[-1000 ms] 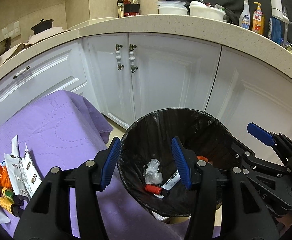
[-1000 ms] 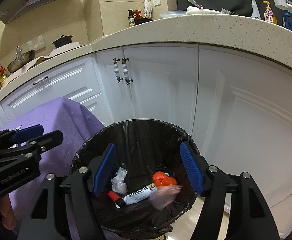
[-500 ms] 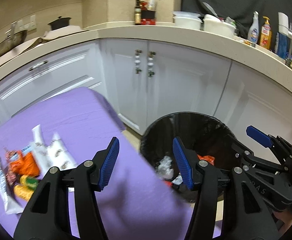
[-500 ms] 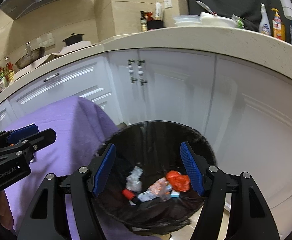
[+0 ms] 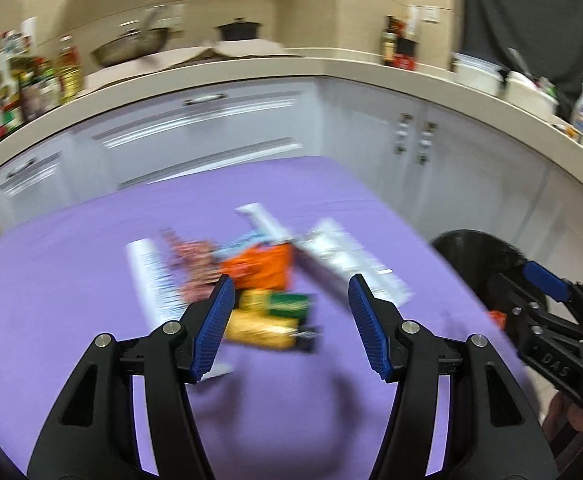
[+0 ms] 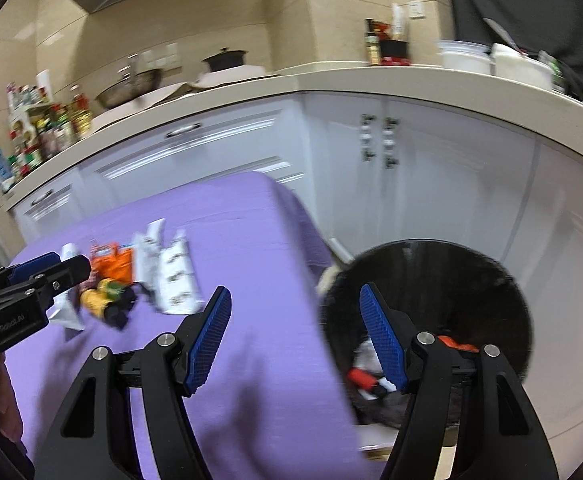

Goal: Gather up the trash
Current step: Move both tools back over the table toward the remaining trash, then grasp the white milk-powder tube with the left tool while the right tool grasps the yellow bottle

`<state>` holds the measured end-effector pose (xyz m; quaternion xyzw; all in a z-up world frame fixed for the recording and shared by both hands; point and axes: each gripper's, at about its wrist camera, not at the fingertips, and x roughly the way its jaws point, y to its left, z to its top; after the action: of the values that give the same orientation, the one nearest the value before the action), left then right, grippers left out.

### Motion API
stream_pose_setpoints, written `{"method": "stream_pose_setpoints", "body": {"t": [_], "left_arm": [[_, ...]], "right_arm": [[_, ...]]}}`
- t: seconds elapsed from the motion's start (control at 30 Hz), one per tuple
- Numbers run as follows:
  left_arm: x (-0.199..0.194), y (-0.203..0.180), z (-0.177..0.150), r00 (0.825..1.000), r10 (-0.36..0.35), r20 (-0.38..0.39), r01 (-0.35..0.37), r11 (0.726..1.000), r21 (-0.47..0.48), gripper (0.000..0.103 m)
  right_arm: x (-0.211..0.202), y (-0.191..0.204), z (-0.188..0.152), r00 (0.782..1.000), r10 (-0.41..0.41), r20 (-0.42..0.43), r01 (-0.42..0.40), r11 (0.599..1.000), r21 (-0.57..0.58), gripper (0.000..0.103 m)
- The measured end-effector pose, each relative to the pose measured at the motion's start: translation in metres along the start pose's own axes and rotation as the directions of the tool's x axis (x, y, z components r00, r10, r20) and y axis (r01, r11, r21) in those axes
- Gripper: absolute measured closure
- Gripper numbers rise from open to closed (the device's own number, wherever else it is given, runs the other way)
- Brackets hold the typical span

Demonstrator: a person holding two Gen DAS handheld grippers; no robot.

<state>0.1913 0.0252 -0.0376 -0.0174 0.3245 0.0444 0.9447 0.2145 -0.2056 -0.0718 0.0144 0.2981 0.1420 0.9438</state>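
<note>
A pile of trash lies on the purple tablecloth (image 5: 71, 300): an orange wrapper (image 5: 261, 266), white wrappers (image 5: 343, 258), a yellow-green packet (image 5: 265, 320) and a long white tube (image 5: 151, 276). My left gripper (image 5: 289, 322) is open and empty, just above and in front of the pile. My right gripper (image 6: 295, 340) is open and empty, over the table edge beside the black bin (image 6: 471, 280). The bin holds trash, among it a red piece (image 6: 361, 378) and an orange piece (image 6: 455, 344). The pile also shows in the right wrist view (image 6: 139, 276).
White kitchen cabinets (image 5: 211, 136) and a beige counter (image 5: 331, 66) curve behind the table. Bottles (image 5: 19, 88), a wok and a pot stand on the counter. The bin (image 5: 479, 260) stands on the floor to the right of the table.
Both grippers have swung left from over the bin toward the table. The left gripper now faces the trash pile. The views are motion-blurred.
</note>
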Motion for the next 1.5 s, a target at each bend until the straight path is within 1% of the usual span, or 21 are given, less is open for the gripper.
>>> {"method": "stream_pose_setpoints", "body": {"t": [0.13, 0.3, 0.47, 0.67, 0.7, 0.73, 0.8, 0.9, 1.07, 1.2, 1.43, 1.5], "left_arm": [[0.004, 0.035, -0.010, 0.997, 0.073, -0.038, -0.075, 0.996, -0.046, 0.045], [0.023, 0.061, -0.019, 0.990, 0.093, -0.107, -0.104, 0.989, -0.103, 0.045], [0.037, 0.072, -0.024, 0.985, 0.084, -0.148, -0.105, 0.985, -0.139, 0.045], [0.048, 0.075, -0.027, 0.983, 0.043, -0.176, -0.070, 0.986, -0.151, 0.046], [0.050, 0.075, -0.028, 0.983, 0.029, -0.182, -0.057, 0.987, -0.150, 0.053], [0.052, 0.075, -0.028, 0.982, 0.017, -0.188, -0.047, 0.987, -0.152, 0.062], [0.054, 0.076, -0.029, 0.980, -0.003, -0.197, -0.028, 0.988, -0.155, 0.068], [0.052, 0.078, -0.031, 0.981, -0.008, -0.192, -0.022, 0.988, -0.154, 0.072], [0.042, 0.089, -0.037, 0.982, 0.001, -0.187, -0.030, 0.989, -0.148, 0.073], [0.032, 0.105, -0.045, 0.981, 0.006, -0.195, -0.037, 0.987, -0.156, 0.073], [0.014, 0.139, -0.058, 0.979, 0.038, -0.201, -0.075, 0.981, -0.178, 0.073], [0.011, 0.146, -0.060, 0.978, 0.044, -0.202, -0.082, 0.980, -0.183, 0.073]], "right_arm": [[0.005, 0.027, -0.001, 0.999, 0.039, -0.013, -0.040, 0.999, -0.034, 0.038], [0.010, 0.050, -0.004, 0.997, 0.067, -0.034, -0.069, 0.995, -0.068, 0.038], [0.013, 0.059, -0.005, 0.996, 0.075, -0.050, -0.079, 0.994, -0.080, 0.038], [0.018, 0.065, -0.006, 0.994, 0.088, -0.069, -0.094, 0.992, -0.086, 0.038], [0.019, 0.066, -0.005, 0.993, 0.091, -0.071, -0.097, 0.991, -0.088, 0.038], [0.019, 0.067, -0.005, 0.993, 0.095, -0.073, -0.101, 0.991, -0.091, 0.038], [0.019, 0.072, -0.005, 0.991, 0.106, -0.077, -0.113, 0.989, -0.099, 0.038], [0.020, 0.079, -0.005, 0.989, 0.123, -0.085, -0.132, 0.985, -0.113, 0.038], [0.023, 0.097, -0.006, 0.980, 0.163, -0.109, -0.178, 0.973, -0.143, 0.038], [0.032, 0.114, -0.007, 0.963, 0.215, -0.159, -0.240, 0.957, -0.160, 0.038], [0.051, 0.133, -0.009, 0.943, 0.237, -0.235, -0.282, 0.943, -0.178, 0.038], [0.056, 0.136, -0.010, 0.940, 0.231, -0.251, -0.280, 0.943, -0.178, 0.038]]}}
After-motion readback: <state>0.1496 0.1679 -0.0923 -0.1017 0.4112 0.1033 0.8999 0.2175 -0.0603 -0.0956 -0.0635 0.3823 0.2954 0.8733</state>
